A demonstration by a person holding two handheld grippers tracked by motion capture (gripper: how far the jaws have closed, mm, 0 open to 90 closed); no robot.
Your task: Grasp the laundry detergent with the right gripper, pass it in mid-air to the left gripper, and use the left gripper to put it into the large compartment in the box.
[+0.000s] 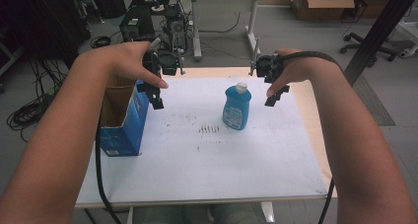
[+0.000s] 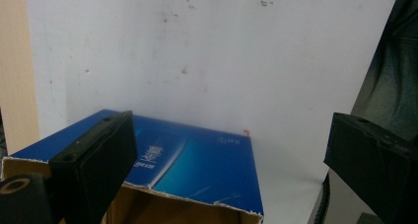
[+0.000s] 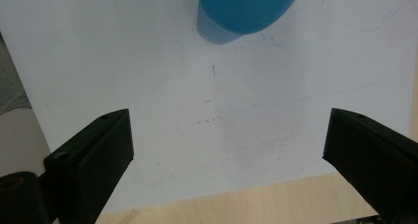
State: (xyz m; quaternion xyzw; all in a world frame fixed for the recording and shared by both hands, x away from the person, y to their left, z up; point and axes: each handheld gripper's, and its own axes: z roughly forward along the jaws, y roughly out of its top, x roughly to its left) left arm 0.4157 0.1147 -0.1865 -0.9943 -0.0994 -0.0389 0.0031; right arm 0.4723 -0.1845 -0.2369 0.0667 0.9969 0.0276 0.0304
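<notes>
Bottle first, or the big things?
— Big things. A table carries a white sheet that covers nearly all of its top; pale wood shows along the far and right edges. The sheet has dark smudges near its middle

— And on the sheet?
— An open blue carton stands at the left edge, its top flaps torn and the brown inside showing. In the left gripper view its blue side lies just below the jaws

— Where is the bottle?
— The blue bottle stands upright with a white cap, a little right of the sheet's middle toward the far side, well apart from the carton. In the right gripper view its blue body sits at the top edge

— The tongs?
— The left gripper hangs over the carton's far right corner, jaws spread wide with nothing between them. The right gripper hovers just right of the bottle, apart from it, jaws likewise wide and empty

— Anything smaller?
— A black cable trails down from the left forearm past the carton
</notes>
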